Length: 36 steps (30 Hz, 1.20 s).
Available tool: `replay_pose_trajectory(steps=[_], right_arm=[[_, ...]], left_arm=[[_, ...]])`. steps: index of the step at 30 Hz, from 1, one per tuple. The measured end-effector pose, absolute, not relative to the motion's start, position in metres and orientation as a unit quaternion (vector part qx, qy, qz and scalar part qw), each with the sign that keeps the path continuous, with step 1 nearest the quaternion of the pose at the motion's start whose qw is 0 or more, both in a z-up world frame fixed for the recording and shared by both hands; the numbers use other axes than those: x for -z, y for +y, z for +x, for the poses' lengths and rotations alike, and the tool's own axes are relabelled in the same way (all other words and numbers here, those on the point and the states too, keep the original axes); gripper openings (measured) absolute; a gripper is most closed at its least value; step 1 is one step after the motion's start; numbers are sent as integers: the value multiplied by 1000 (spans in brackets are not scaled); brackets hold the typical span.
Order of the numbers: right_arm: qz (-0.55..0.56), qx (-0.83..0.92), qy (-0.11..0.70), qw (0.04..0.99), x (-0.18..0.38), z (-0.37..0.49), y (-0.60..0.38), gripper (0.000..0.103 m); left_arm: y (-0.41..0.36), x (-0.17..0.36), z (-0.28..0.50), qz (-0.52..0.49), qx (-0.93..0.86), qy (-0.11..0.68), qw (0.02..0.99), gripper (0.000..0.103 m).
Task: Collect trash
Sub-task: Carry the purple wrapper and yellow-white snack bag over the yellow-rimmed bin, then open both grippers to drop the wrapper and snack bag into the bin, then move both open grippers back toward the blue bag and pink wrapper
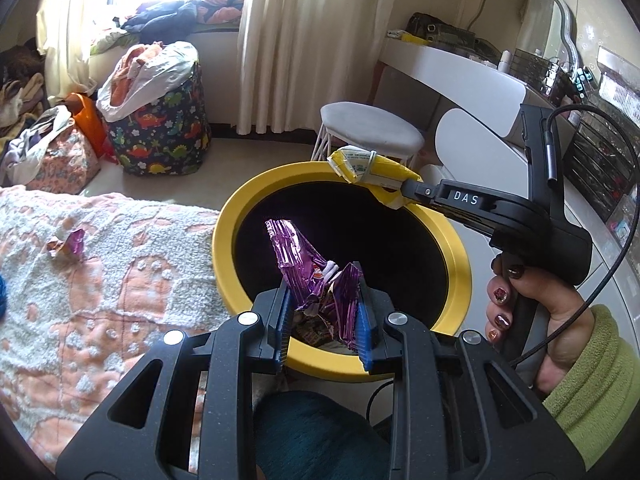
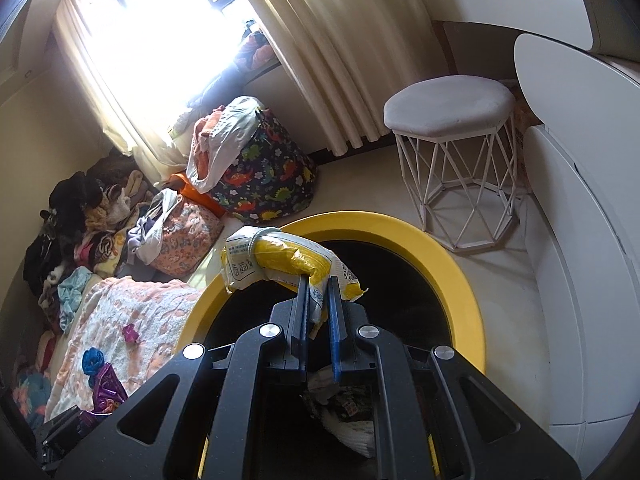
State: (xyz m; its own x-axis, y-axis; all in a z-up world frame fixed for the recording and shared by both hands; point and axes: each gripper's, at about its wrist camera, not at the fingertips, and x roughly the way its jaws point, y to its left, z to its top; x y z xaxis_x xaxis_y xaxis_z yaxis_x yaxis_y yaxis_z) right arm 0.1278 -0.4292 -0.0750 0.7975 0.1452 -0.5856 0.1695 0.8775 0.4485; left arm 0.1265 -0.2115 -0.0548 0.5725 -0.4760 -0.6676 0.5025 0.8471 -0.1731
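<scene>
A round yellow-rimmed trash bin (image 1: 224,236) stands beside the bed, its inside dark; it also shows in the right wrist view (image 2: 460,280), with trash at its bottom. My left gripper (image 1: 324,320) is shut on a crumpled purple foil wrapper (image 1: 304,264) held over the bin's near rim. My right gripper (image 2: 319,304) is shut on a yellow and white packet (image 2: 280,258) held over the bin; from the left wrist view the packet (image 1: 368,164) hangs over the far rim. A small purple wrapper (image 1: 68,245) lies on the blanket, and it shows in the right wrist view (image 2: 131,334).
A pink and white blanket (image 1: 100,300) covers the bed at left. A white stool (image 2: 452,152) stands behind the bin. A dinosaur-print bag (image 1: 160,132) and piles of clothes sit by the curtain. A white desk (image 1: 460,76) is at right. A blue scrunchie (image 2: 93,360) lies on the blanket.
</scene>
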Motion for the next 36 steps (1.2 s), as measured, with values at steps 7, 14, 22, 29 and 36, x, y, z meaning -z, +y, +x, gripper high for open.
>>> replay_pose_trajectory(steps=[7,14,22,29,36], right_arm=[[259,19,321,911,78,128,-438,9],[260,26,320,911,79,129,-441,9],[262,27,308,914,73,127,-438,28],[252,15,302,919,68,128,-432,52],[218,3,300,929,60,129,-419,69]], left_arm=[[-229,67,137,29,289,381,878,20],[-240,80,149,33,293,399,868,20],[-242,88,157,24,289,404,868,34],[-234,81,155,15,271,390,880,74],[-217,70,152,10,240,375,895,92]])
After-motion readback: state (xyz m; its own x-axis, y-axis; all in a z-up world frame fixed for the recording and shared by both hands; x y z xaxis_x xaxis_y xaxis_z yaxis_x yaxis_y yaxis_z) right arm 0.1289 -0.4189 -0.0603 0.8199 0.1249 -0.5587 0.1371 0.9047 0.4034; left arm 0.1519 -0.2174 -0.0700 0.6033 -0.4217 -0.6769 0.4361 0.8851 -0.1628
